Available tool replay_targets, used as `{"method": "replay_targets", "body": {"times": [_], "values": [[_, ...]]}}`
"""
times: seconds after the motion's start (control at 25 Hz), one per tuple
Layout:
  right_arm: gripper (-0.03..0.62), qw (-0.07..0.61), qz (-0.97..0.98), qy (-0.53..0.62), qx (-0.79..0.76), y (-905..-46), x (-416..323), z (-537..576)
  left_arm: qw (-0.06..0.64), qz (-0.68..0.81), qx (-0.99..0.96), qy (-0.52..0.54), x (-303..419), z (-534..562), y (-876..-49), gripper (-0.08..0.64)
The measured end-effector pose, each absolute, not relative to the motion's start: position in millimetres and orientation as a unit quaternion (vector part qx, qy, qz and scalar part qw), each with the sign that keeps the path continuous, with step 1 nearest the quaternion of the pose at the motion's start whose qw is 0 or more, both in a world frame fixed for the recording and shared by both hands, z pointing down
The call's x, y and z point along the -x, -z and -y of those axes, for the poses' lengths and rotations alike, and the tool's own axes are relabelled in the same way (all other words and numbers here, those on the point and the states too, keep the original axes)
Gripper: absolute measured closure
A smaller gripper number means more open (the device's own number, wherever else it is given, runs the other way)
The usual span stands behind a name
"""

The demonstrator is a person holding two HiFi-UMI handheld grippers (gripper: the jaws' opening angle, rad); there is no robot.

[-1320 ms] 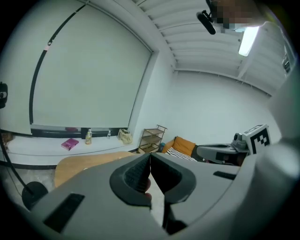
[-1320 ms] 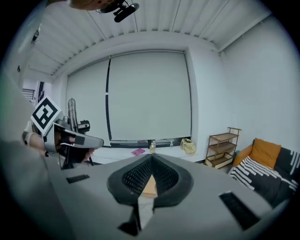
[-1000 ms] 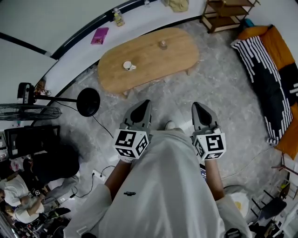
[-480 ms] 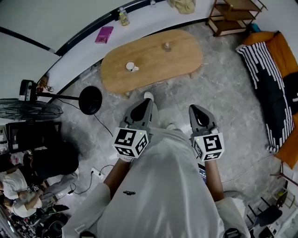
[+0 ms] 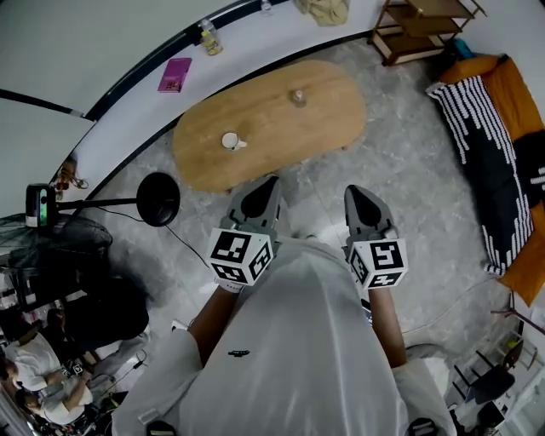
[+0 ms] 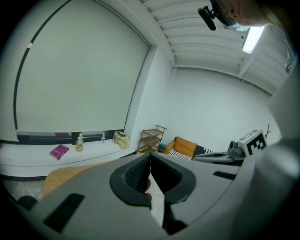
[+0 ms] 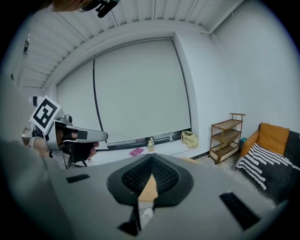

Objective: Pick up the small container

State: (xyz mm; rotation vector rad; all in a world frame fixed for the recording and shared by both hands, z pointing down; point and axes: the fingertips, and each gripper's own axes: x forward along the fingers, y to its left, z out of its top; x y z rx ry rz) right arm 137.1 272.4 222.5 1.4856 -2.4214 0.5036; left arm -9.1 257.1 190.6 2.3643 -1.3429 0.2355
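Pale wood, matt, smooth w/ faint grain: table (image 5: 272, 119). Grey marbled stone look, slight sheen: floor (image 5: 409, 170). Grey plastic shells, matt & smooth, on left gripper (image 5: 266, 182) & right gripper (image 5: 357, 192); black ribbed pads (image 6: 135, 174), rubbery-looking. Flat b/w print, no gloss, on marker cubes (image 5: 241, 255). Pale cloth, soft folds: shirt (image 5: 298, 341). Orange cloth on sofa (image 5: 513, 85), striped b/w fabric on throw (image 5: 477, 128). Brown wood: shelf (image 5: 417, 25). Too tiny to tell material: small container (image 5: 298, 98).
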Motion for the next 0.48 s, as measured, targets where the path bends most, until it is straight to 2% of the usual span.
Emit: {"method": "replay_targets", "body": {"times": [0.48], "values": [[0.586,0.123,0.812,-0.178,-0.542,-210.3,-79.4,-129.6,0.206,0.446,-0.867,-0.082,59.4,-102.0,-180.8,0.54]]}}
